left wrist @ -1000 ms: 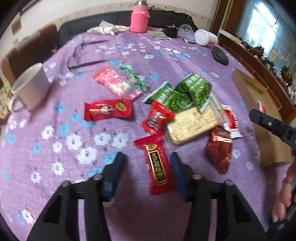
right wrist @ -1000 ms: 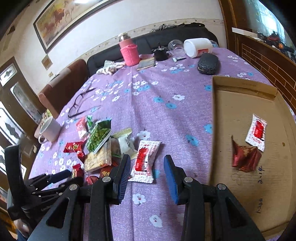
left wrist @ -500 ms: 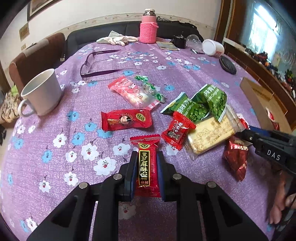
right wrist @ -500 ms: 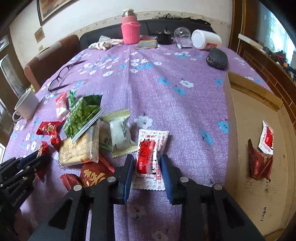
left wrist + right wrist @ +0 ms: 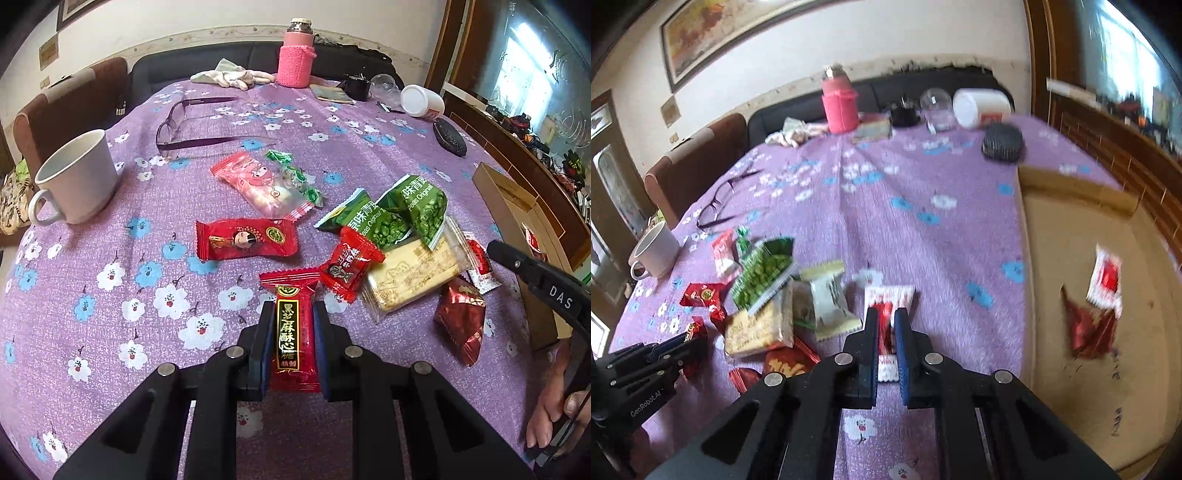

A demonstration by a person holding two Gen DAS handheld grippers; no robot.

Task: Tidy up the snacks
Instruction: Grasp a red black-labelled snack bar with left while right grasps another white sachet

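Currently I have two snacks in hand. The left gripper (image 5: 289,343) is clamped on a long red sesame-candy packet (image 5: 294,325), its blue pads pressing both long edges while the packet's sealed far end projects forward over the purple floral tablecloth (image 5: 129,295). The right gripper (image 5: 886,332) is fully clenched on a white-and-red sachet (image 5: 888,301); the pinch has bunched the sachet's near half between the jaws, and its far half shows beyond them.

Status of the sort, as I judge it:
1. Done: two items already lie in the cardboard box (image 5: 1078,387) on the right side of the table, a crumpled dark red wrapper (image 5: 1089,328) and a second white-and-red sachet (image 5: 1106,278), touching each other.
2. In progress: both gripped packets sit low over the cloth; whether either is lifted clear of it I cannot tell.
3. Remaining: most of the pile is untouched. It includes two green pea bags (image 5: 402,210), a clear-wrapped biscuit pack (image 5: 413,273), a small red square packet (image 5: 349,262), a red packet with a cartoon face (image 5: 245,240), a pink packet (image 5: 258,184), a green twist candy (image 5: 295,175) and a foil-red wrapper (image 5: 461,314).

By my estimate the task is early, well under half complete. The white mug (image 5: 74,177) and the glasses (image 5: 192,125) stand well apart from the snacks and need no handling.
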